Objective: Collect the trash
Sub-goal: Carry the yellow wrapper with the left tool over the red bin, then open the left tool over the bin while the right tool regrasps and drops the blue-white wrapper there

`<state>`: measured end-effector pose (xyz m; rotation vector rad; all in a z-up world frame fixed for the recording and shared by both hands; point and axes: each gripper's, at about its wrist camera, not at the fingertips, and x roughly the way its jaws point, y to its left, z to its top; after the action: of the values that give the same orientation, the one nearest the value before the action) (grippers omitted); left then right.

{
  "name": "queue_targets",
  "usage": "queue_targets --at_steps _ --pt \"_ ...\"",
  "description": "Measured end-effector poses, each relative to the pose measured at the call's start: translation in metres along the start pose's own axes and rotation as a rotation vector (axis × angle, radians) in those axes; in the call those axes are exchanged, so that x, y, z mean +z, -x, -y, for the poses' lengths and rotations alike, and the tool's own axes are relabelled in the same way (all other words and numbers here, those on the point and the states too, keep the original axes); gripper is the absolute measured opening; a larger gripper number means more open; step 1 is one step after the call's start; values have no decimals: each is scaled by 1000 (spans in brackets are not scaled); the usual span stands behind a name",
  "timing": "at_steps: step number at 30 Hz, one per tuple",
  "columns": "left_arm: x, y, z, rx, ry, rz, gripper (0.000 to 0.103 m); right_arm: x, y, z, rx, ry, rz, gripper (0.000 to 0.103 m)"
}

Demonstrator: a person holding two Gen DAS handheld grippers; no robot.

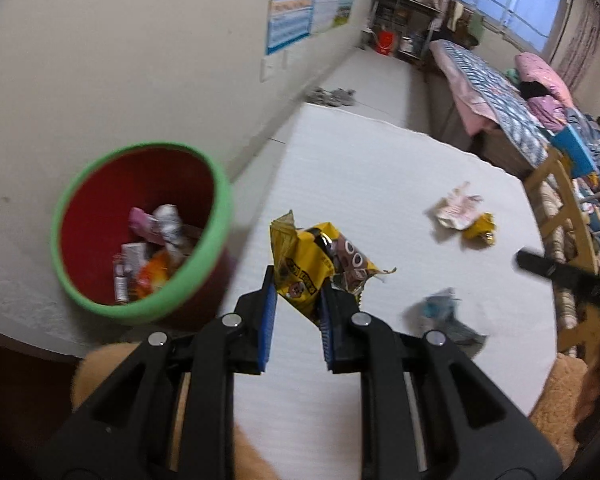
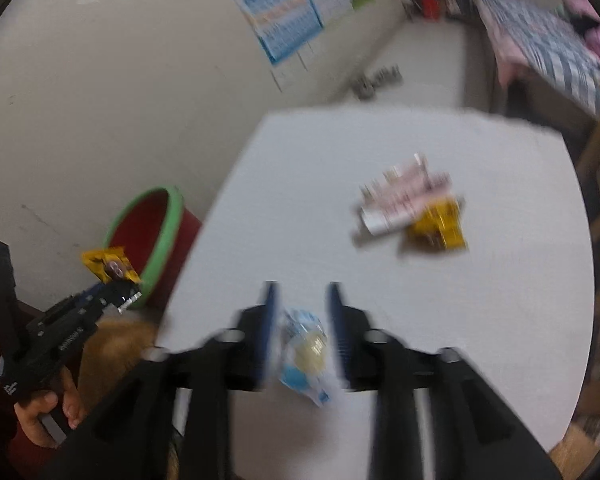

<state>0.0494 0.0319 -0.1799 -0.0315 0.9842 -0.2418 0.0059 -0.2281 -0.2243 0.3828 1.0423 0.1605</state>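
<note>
My left gripper (image 1: 299,284) is shut on a crumpled yellow snack wrapper (image 1: 300,248), held above the white table (image 1: 360,168) just right of a red bin with a green rim (image 1: 140,308). The bin holds several wrappers. The right wrist view shows the same left gripper (image 2: 120,284) and its wrapper (image 2: 108,266) in front of the bin (image 2: 168,232). My right gripper (image 2: 302,292) is open, low over the table, with a blue and clear wrapper (image 2: 304,348) between its fingers; this view is blurred. Farther back lie a pink-white wrapper (image 2: 400,200) and a small yellow one (image 2: 436,228).
The bin stands off the table's left edge, against the wall. A wooden chair (image 1: 560,208) stands at the table's right side, with a cluttered bed (image 1: 492,80) behind it. A person's hand (image 2: 44,412) grips the left tool's handle.
</note>
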Motion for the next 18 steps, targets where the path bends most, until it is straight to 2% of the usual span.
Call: queue_targets --at_steps 2,5,8,10,12,14,18 --pt "-1 1 1 -7 6 -4 18 -9 -8 5 12 -27 -26 73" --pt "-3 4 -4 11 9 -5 18 -19 -24 -3 55 -19 -80 75" --pt "-4 9 -13 41 5 0 18 -30 -46 -20 29 52 -140 75" --pt "-5 13 -22 58 16 7 19 -39 -58 -25 -14 74 -170 64" --pt "-6 16 -33 77 38 17 19 -42 -64 -24 -11 54 -190 23" --pt "-6 18 -44 93 54 20 19 -39 -62 -27 -6 52 -177 15" --pt "-3 18 -73 132 102 26 19 -18 -46 -54 27 111 -105 14"
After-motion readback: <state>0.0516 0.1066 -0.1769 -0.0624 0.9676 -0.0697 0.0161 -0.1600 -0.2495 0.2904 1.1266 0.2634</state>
